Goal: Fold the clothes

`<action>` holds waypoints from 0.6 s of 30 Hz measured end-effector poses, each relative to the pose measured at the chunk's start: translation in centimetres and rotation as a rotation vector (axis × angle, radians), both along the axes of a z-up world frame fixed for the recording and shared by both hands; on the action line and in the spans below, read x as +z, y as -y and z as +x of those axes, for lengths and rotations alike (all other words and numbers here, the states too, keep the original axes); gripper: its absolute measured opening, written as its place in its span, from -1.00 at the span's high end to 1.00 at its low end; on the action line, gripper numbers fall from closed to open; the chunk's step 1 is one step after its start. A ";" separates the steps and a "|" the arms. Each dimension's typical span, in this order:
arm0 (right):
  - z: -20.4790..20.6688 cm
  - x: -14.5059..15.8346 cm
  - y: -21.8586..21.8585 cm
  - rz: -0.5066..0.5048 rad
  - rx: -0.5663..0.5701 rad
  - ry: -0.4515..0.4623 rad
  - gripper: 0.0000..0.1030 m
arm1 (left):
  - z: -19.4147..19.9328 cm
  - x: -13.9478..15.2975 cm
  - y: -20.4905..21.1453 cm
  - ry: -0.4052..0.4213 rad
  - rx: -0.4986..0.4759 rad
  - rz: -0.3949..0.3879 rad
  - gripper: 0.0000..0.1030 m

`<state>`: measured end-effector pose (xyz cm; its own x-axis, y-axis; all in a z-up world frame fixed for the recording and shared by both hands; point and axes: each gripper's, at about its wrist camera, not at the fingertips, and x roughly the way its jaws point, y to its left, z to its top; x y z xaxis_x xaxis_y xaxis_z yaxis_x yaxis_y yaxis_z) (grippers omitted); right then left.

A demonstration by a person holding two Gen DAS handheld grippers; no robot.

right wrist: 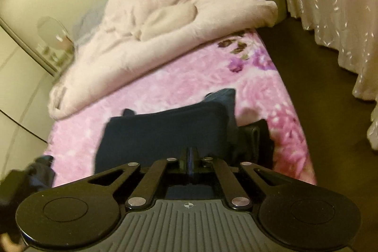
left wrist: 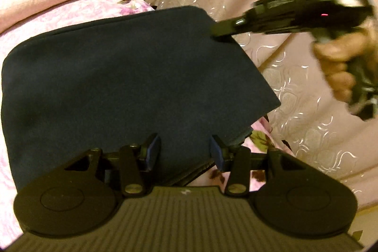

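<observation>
Across the pink floral bedspread (right wrist: 165,96) lies the navy garment (left wrist: 132,77), already folded into a thick rectangle, with a pale pink duvet (right wrist: 165,15) heaped at the far end of the bed and an embroidered curtain (left wrist: 295,77) hanging along the right side.

My left claw (left wrist: 183,150) hovers at the near edge of the garment with its blue-padded fingers (left wrist: 152,148) parted. The cloth sits between and beneath them, but I see no pad pressing on it, so I read this claw as released and merely poised over the near hem, probably to steady or square the stack.

My right claw (left wrist: 218,33) reaches in from the right side, with the person's hand (left wrist: 337,67) wrapped around its handle. Its jaws are clenched tight, and the tip meets the garment's far right corner. From its own wrist view (right wrist: 190,157) the closed fingers point straight onto the dark cloth. Whether a thin layer of fabric is pinched between them I cannot tell; the tip is dark against dark cloth. A closed tip at a corner suits pressing or tugging that corner flat.

A second bit of dark fabric (right wrist: 40,171) shows at the near left edge of the bed, blurred.

I judge the fold as nearly done, with only tidying of edges left. The risk is dragging the top layer askew.
</observation>
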<state>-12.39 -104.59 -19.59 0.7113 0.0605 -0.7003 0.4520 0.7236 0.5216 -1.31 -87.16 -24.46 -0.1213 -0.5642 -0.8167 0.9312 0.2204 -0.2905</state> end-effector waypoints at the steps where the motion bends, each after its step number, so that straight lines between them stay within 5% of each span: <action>1: -0.6 -0.6 -0.5 0.008 -0.004 -0.019 1.00 | 0.0 -0.1 -0.1 0.000 0.003 -0.003 0.19; 5: -2.1 -3.5 -0.8 0.051 -0.039 -0.078 1.00 | -0.3 0.0 -0.5 -0.002 0.024 -0.009 0.19; 9: -2.6 -0.3 -1.4 0.029 -0.036 -0.021 1.00 | -0.3 2.2 -3.4 0.014 0.075 -0.014 0.20; 10: -2.9 0.5 -2.0 0.019 -0.025 -0.011 0.90 | 0.0 2.7 -4.8 0.021 0.113 -0.014 0.20; 13: -4.2 2.2 -4.1 -0.020 0.004 0.005 -0.06 | 0.8 4.0 -9.4 0.036 0.240 0.004 0.20; 16: -6.1 2.0 -7.4 -0.026 0.038 -0.016 -0.07 | 0.6 4.6 -14.3 0.040 0.379 0.039 0.13; 18: -7.3 1.4 -9.7 -0.026 0.053 -0.046 -0.07 | -0.2 4.8 -17.3 0.046 0.468 0.064 -0.18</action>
<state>-19.65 -94.88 -18.23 0.6746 0.0791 -0.7340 0.4354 0.7602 0.4821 -1.55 -69.86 -19.69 0.1711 -0.4978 -0.8503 0.7390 0.6356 -0.2234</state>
